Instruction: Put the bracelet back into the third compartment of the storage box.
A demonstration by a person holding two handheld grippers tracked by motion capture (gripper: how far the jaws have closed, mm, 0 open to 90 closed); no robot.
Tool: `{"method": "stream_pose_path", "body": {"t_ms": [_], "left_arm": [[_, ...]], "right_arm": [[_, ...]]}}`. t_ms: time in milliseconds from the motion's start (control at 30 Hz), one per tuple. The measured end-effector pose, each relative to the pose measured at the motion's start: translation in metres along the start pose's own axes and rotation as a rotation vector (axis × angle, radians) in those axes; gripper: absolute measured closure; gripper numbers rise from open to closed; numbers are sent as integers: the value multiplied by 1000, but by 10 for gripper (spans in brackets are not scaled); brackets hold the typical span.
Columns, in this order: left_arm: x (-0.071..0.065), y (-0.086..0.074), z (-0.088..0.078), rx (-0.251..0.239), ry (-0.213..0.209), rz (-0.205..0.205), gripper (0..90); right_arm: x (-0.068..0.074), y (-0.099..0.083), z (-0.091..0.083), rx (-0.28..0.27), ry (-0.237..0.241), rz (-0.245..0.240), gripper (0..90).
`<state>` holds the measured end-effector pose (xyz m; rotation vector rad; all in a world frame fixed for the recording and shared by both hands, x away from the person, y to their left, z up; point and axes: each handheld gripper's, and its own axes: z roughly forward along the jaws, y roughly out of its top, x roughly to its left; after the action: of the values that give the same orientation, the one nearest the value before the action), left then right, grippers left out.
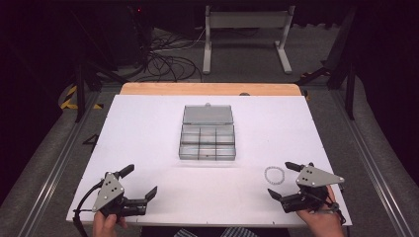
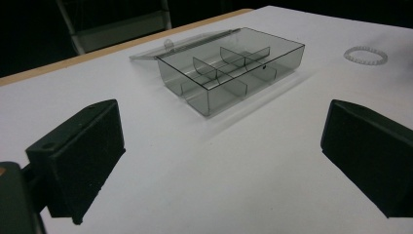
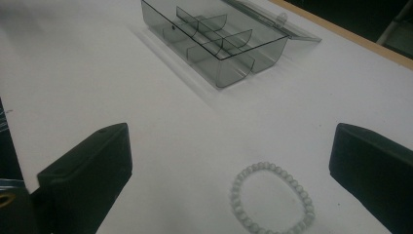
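Left tool (image 1: 139,183): black body, two blocky black jaws, grey three-cornered top plate with dark screw dots, black cable trailing at lower left of frame. Right tool (image 1: 284,179): identical build, lower right.

The box (image 1: 207,140) sits mid-table (image 1: 148,123), lid (image 1: 207,114) flat behind it; the bracelet (image 1: 274,174) lies near the front right corner.

Open left tool (image 1: 138,182), open right tool (image 1: 285,179) near bracelet (image 1: 274,175), box (image 1: 207,132)
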<state>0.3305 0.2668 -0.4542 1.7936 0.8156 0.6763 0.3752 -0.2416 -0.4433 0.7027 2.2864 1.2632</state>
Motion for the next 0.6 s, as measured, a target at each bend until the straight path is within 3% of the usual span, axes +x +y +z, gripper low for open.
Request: {"method": "stream_pose_path", "body": {"t_ms": [333,600], "left_arm": [[-3,0,1,11,3,17,28],[-3,0,2,14,2,19,28]], "right_arm": [[-9,18,-1,24,3,-7,32],[-18,30,1,44,2,15,33]]}}
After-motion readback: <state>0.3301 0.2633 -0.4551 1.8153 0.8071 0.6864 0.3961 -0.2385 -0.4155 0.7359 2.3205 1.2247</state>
